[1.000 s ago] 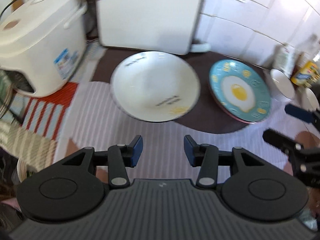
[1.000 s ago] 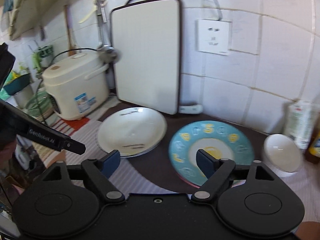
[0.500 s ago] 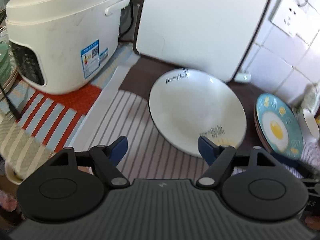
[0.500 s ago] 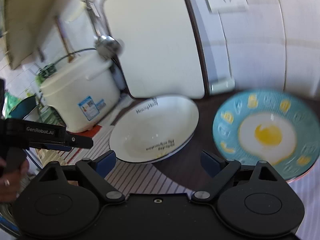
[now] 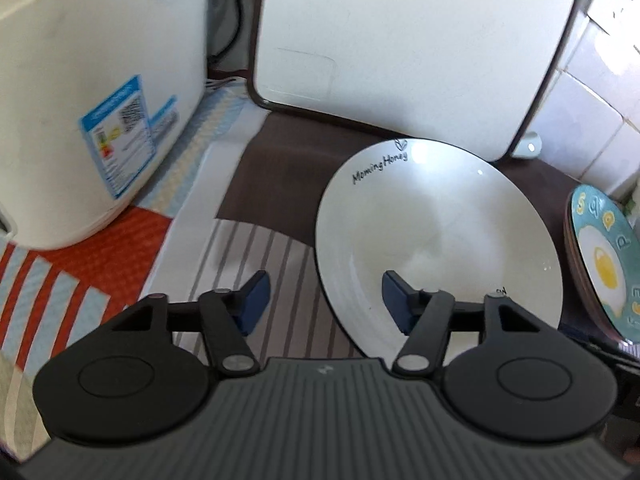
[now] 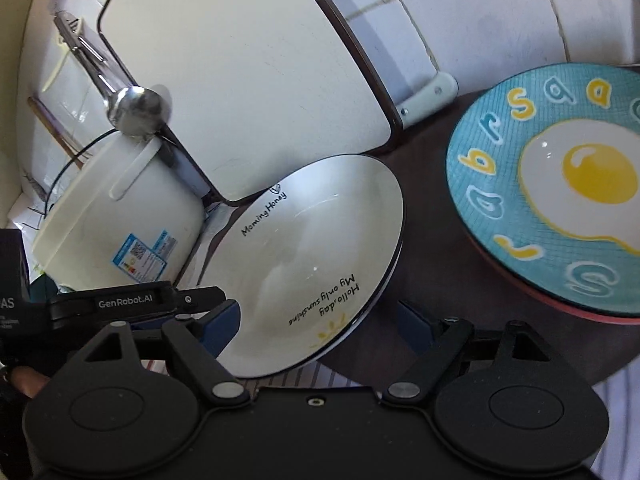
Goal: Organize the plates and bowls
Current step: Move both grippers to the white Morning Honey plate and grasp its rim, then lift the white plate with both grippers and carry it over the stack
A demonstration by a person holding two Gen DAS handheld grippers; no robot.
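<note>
A white plate (image 5: 436, 240) lettered "Morning Honey" lies on a dark mat. My left gripper (image 5: 326, 302) straddles its left rim: the right finger hangs over the plate, the left finger over the striped mat. Its jaws are closing and the pads do not press on the rim. In the right wrist view my right gripper (image 6: 320, 330) stands wide around the white plate's (image 6: 312, 248) near rim, closing a little, with clear gaps at both pads. A blue fried-egg plate (image 6: 560, 184) rests on a reddish plate to the right. One of the left gripper's fingers (image 6: 200, 298) shows at the plate's left side.
A white rice cooker (image 5: 80, 100) stands at the left on an orange striped mat (image 5: 52, 292). A white cutting board (image 5: 400, 48) leans on the tiled wall right behind the white plate. A steel ladle (image 6: 136, 112) hangs over the cooker. A person's finger (image 6: 24, 380) shows at the lower left.
Both grippers have come down and closer to the white plate. The left one shifted to the plate's left rim, widened, then narrowed. The right wrist rolled, so its view now tilts.
</note>
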